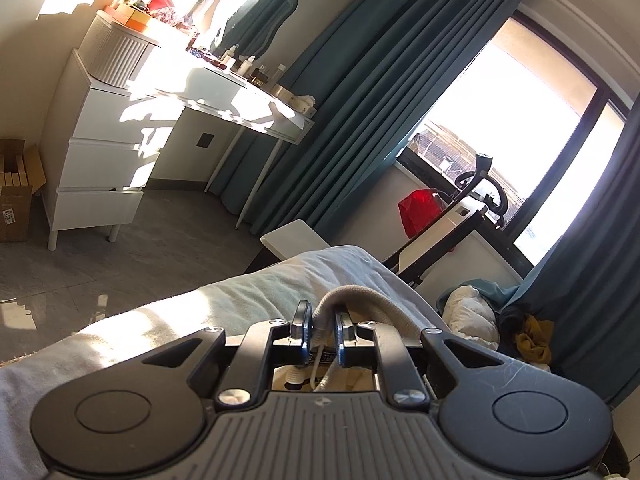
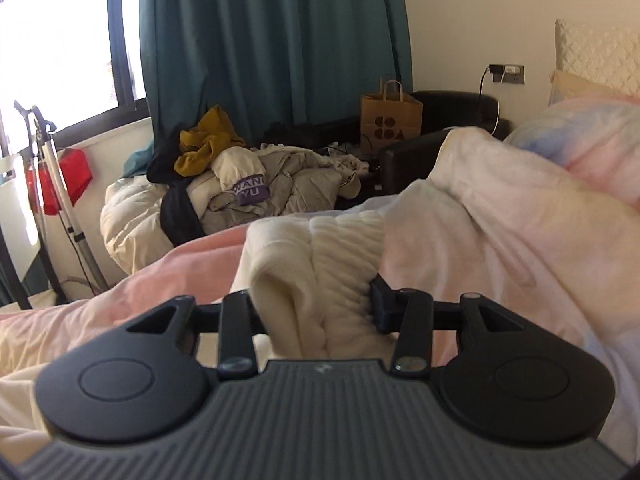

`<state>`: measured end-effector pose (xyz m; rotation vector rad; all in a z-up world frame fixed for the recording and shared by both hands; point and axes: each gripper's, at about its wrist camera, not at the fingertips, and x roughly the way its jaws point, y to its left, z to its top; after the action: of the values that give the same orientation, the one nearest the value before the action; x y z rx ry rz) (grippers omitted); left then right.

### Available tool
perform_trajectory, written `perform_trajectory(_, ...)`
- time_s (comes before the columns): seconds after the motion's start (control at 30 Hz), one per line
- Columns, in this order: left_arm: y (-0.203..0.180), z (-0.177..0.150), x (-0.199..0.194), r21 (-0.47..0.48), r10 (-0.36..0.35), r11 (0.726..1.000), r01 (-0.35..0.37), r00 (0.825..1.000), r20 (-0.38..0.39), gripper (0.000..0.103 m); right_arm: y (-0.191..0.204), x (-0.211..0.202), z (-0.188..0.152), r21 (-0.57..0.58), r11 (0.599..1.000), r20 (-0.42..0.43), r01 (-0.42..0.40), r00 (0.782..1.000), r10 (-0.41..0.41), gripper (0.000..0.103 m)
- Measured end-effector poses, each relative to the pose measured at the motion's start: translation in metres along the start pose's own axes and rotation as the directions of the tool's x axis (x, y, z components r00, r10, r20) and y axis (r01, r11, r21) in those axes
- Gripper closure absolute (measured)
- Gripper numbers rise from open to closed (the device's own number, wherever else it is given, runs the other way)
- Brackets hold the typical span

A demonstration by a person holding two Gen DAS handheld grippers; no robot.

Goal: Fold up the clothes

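Both grippers' fingers (image 1: 305,326) pinch garments (image 2: 320,264).

The bed (image 2: 500,248) carries it all here, spread with a rumpled pink-and-cream blanket (image 2: 180,264), and a thick cream ribbed garment (image 2: 344,240) sits bunched on top of it. Up toward the headboard rests a pastel pink-and-blue pillow (image 2: 592,140). In the left wrist view, a pale grey cover (image 1: 248,292) lies sunlit across the bed's corner.
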<state>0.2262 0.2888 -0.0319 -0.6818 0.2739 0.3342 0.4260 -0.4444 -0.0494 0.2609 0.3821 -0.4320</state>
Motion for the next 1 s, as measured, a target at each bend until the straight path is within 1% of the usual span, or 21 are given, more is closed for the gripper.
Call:
perform_trajectory(0.1,-0.001,0.000,0.002,-0.003,0.006,1.000,-0.006,1.000,0.003,0.091,0.000,-0.011,-0.007,0.007,1.000,0.013,-0.027,1.000,0.027,0.054)
perform_trajectory(0.13,0.001,0.000,0.002,-0.009,0.003,1.000,-0.003,1.000,-0.002,0.091,0.000,-0.016,-0.007,0.005,0.999,0.012,-0.036,0.999,0.036,0.047)
perform_trajectory(0.17,0.002,0.001,0.001,-0.015,0.000,1.000,0.000,1.000,-0.006,0.090,-0.003,-0.024,-0.006,0.015,0.999,0.009,-0.051,0.999,0.051,0.037)
perform_trajectory(0.2,0.003,0.001,0.001,-0.022,-0.003,1.000,0.002,1.000,-0.010,0.090,-0.006,-0.032,-0.004,0.027,0.998,0.008,-0.065,0.998,0.064,0.032)
perform_trajectory(0.23,0.004,0.002,0.000,-0.028,-0.005,1.000,0.005,1.000,-0.014,0.090,-0.008,-0.044,-0.002,0.043,0.996,0.012,-0.076,0.997,0.076,0.023)
perform_trajectory(0.27,0.005,0.003,-0.001,-0.034,-0.008,0.999,0.008,1.000,-0.021,0.088,-0.011,-0.055,0.000,0.058,0.994,0.017,-0.088,0.996,0.087,0.017)
perform_trajectory(0.3,0.007,0.004,-0.003,-0.042,-0.011,0.999,0.010,0.999,-0.033,0.086,-0.013,-0.067,0.002,0.074,0.992,0.022,-0.099,0.995,0.098,0.015)
perform_trajectory(0.37,0.009,0.007,-0.010,-0.058,-0.024,0.998,0.021,0.998,-0.052,0.078,-0.016,-0.093,0.004,0.092,0.989,0.030,-0.120,0.993,0.117,0.014)
perform_trajectory(0.4,0.010,0.008,-0.014,-0.062,-0.030,0.998,0.026,0.998,-0.057,0.077,-0.014,-0.106,0.003,0.091,0.987,0.031,-0.135,0.991,0.133,0.014)
perform_trajectory(0.47,0.012,0.010,-0.024,-0.071,-0.041,0.997,0.036,0.997,-0.068,0.064,-0.007,-0.132,-0.002,0.083,0.983,0.034,-0.165,0.986,0.163,0.014)
perform_trajectory(0.5,0.013,0.012,-0.029,-0.075,-0.047,0.996,0.041,0.996,-0.073,0.060,0.000,-0.147,-0.008,0.072,0.980,0.032,-0.184,0.983,0.182,0.014)
perform_trajectory(0.57,0.016,0.014,-0.041,-0.095,-0.084,0.993,0.077,0.994,-0.070,0.051,0.013,-0.178,-0.020,0.051,0.973,0.027,-0.224,0.975,0.223,0.014)
perform_trajectory(0.67,0.021,0.019,-0.061,-0.130,-0.152,0.981,0.143,0.987,-0.058,0.041,0.040,-0.222,-0.047,0.054,0.954,-0.019,-0.295,0.955,0.297,0.014)
perform_trajectory(0.73,0.023,0.021,-0.074,-0.150,-0.203,0.970,0.194,0.978,-0.048,0.039,0.059,-0.250,-0.070,0.048,0.939,-0.046,-0.341,0.938,0.343,0.014)
perform_trajectory(0.8,0.023,0.020,-0.080,-0.170,-0.271,0.951,0.258,0.961,-0.057,0.038,0.078,-0.275,-0.097,0.051,0.913,-0.082,-0.405,0.909,0.408,0.014)
perform_trajectory(0.9,0.021,0.013,-0.083,-0.184,-0.345,0.927,0.326,0.935,-0.084,0.038,0.095,-0.287,-0.122,0.000,0.896,-0.119,-0.444,0.890,0.440,0.014)
perform_trajectory(1.0,0.009,0.004,-0.081,-0.144,-0.383,0.919,0.367,0.918,-0.104,0.039,0.111,-0.299,-0.147,-0.050,0.875,-0.158,-0.482,0.869,0.470,0.014)
